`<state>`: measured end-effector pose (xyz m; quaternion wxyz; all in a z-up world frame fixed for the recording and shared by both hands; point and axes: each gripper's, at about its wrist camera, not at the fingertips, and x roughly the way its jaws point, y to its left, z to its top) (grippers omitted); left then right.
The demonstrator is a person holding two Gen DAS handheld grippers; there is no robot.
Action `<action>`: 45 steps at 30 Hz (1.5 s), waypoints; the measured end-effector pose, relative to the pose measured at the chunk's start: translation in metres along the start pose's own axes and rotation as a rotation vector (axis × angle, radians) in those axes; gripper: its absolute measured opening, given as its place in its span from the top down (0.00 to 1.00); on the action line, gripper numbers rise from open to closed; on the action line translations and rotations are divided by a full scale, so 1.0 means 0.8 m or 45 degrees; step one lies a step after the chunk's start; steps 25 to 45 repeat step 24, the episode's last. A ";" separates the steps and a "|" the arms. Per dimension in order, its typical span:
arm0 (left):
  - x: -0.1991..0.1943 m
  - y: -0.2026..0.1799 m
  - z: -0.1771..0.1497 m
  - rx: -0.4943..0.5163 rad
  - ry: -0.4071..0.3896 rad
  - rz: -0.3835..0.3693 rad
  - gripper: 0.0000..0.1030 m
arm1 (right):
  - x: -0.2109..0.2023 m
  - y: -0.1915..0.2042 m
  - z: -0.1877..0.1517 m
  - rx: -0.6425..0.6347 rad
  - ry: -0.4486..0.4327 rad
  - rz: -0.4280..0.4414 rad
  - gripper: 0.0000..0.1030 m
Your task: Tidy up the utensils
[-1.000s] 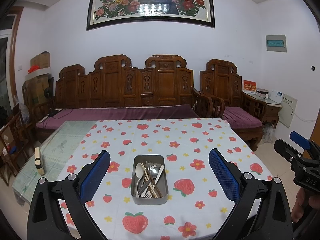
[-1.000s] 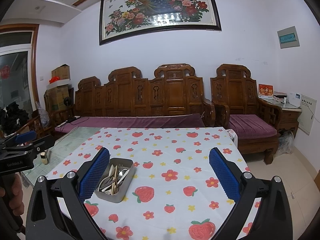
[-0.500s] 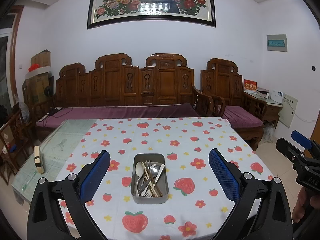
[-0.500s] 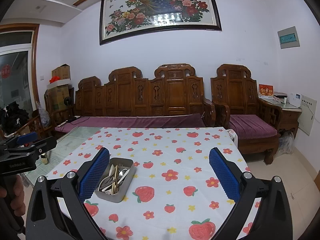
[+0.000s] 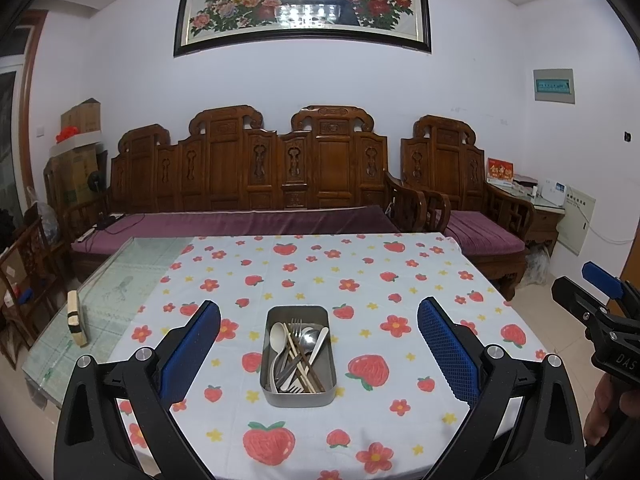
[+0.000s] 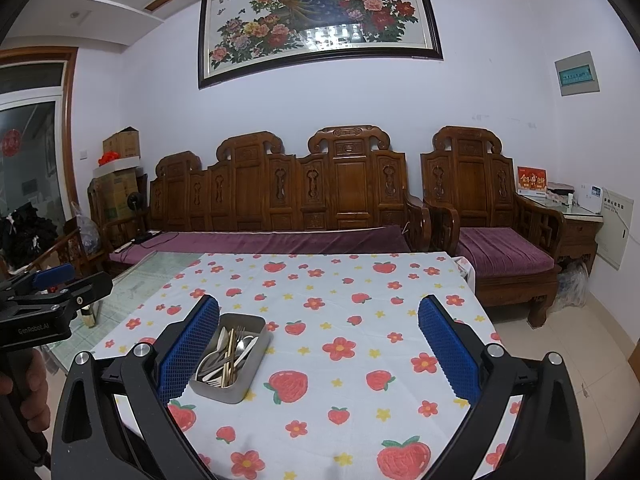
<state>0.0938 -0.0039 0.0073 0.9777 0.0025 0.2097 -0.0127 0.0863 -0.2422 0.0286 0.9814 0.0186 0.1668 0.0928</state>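
Both grippers, left gripper (image 5: 318, 354) and right gripper (image 6: 318, 354), are wide open and hold nothing. The metal box (image 5: 298, 356) of utensils (image 5: 297, 354) sits on the tablecloth (image 5: 360, 280). A clumsy grab could tip the box.

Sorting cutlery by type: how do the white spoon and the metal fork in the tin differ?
The white plastic-looking spoon is matte with a rounded bowl; the shiny metal fork ends in tines. The spoon lies at the left, the fork nearer the middle. Both rest heads away, inside the rectangular metal tin.
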 end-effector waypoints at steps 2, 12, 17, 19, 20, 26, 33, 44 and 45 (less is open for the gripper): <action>0.000 0.000 0.001 -0.001 0.000 0.000 0.08 | 0.000 -0.002 0.001 0.001 0.000 0.001 0.03; 0.001 -0.002 -0.002 -0.003 -0.001 -0.001 0.08 | 0.000 -0.003 0.002 0.001 0.001 0.001 0.03; 0.001 -0.002 -0.001 -0.003 0.000 -0.002 0.07 | 0.000 -0.003 0.002 0.002 0.000 0.000 0.03; 0.001 -0.002 -0.002 -0.003 0.000 -0.002 0.08 | 0.000 -0.003 0.002 0.002 0.001 0.000 0.03; 0.001 -0.002 -0.003 -0.003 0.001 -0.002 0.08 | 0.000 -0.003 0.002 0.002 0.001 0.000 0.03; 0.001 -0.002 -0.001 -0.003 -0.001 -0.003 0.08 | 0.000 -0.001 0.002 0.001 0.002 0.001 0.03; 0.001 -0.002 -0.001 -0.003 -0.001 -0.003 0.08 | 0.000 -0.001 0.002 0.001 0.002 0.001 0.03; 0.001 -0.002 -0.001 -0.003 -0.001 -0.003 0.08 | 0.000 -0.001 0.002 0.001 0.002 0.001 0.03; 0.001 -0.002 -0.001 -0.003 -0.001 -0.003 0.08 | 0.000 -0.001 0.002 0.001 0.002 0.001 0.03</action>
